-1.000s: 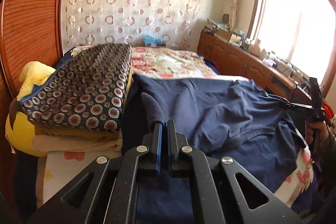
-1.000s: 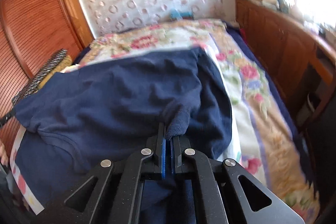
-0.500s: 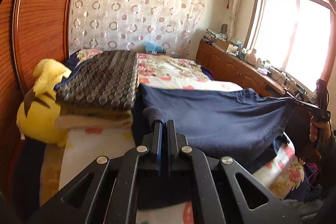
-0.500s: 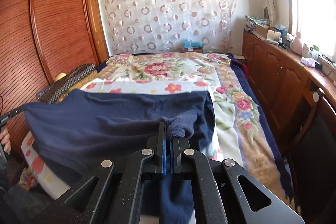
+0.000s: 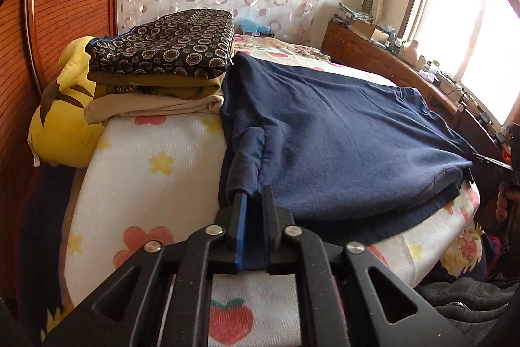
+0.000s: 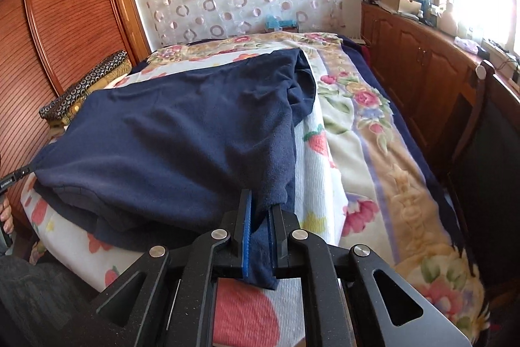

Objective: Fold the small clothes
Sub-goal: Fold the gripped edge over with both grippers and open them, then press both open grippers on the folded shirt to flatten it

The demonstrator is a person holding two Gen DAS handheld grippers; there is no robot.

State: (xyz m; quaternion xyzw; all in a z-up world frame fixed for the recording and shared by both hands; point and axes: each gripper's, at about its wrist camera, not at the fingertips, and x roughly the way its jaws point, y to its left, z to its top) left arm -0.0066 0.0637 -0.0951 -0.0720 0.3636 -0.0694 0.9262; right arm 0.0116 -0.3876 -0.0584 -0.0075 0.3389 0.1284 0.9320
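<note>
Bed [image 5: 156, 171]: navy top [image 5: 341, 132] flat, corners pinched by L tool [image 5: 253, 200], R tool [image 6: 261, 207].

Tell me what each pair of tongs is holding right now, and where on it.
Both grip the navy garment: the left tongs pinch a bunched bit of its near-left edge, and the right tongs pinch its near-right corner.

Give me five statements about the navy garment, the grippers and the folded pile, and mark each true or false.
1. The left gripper pinches the navy garment. True.
2. The right gripper is open and empty. False: it is shut on the same garment.
3. The garment lies on bare wood. False: it lies on a floral blanket.
4. A patterned cloth tops the folded pile. True.
5. The yellow plush toy sits atop the garment. False: it lies beside the pile.
</note>
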